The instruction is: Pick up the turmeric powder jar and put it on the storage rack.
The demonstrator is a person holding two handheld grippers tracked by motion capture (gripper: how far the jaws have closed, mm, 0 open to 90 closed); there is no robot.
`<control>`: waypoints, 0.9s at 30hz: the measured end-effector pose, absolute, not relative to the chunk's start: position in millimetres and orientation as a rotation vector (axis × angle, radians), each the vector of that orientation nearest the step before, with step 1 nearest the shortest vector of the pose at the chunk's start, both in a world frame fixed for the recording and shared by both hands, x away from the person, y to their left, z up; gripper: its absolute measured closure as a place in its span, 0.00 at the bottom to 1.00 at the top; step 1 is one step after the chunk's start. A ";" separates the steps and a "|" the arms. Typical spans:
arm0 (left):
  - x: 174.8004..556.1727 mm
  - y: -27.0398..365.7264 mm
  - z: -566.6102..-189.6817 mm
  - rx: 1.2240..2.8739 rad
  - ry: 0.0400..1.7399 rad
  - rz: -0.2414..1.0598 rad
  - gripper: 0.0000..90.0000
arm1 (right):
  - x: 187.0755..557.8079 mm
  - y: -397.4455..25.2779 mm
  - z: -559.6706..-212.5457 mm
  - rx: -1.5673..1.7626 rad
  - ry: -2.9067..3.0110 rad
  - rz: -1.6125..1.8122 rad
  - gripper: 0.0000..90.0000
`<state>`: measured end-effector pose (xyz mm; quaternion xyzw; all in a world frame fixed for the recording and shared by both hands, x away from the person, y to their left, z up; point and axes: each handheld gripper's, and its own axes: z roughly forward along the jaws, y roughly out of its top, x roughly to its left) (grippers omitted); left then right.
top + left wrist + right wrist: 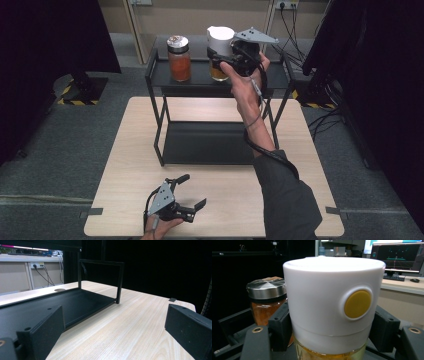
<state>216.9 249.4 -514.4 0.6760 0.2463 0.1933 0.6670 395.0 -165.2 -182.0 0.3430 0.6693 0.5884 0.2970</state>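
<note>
The white-capped glass jar of yellow stuff is held tight by the right gripper at the black metal shelf's top right, probably being set down, so a gentle letting go is needed next, while the left gripper is kept wide open.

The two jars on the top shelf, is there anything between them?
No. In the high view, bare black shelf separates the silver-lidded jar from the white-capped jar the right tool clamps.

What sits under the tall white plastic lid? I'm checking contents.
Under the tall white plastic lid, a clear glass jar holds amber contents; the right claw covers its sides.
</note>
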 end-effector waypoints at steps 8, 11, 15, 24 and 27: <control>216.9 249.5 -514.2 1.526 0.557 0.438 0.02 | 400.2 -157.7 -187.3 0.912 1.777 1.558 0.34; 216.7 249.5 -514.3 1.525 0.557 0.439 0.02 | 401.9 -155.6 -188.2 0.912 1.781 1.552 0.34; 216.5 249.6 -514.4 1.524 0.557 0.438 0.02 | 403.9 -153.4 -190.0 0.910 1.784 1.536 0.34; 216.1 249.4 -514.4 1.524 0.557 0.440 0.02 | 404.6 -154.7 -195.4 0.904 1.767 1.553 0.34; 216.3 249.5 -514.4 1.524 0.558 0.439 0.02 | 403.9 -154.7 -194.6 0.908 1.768 1.548 0.26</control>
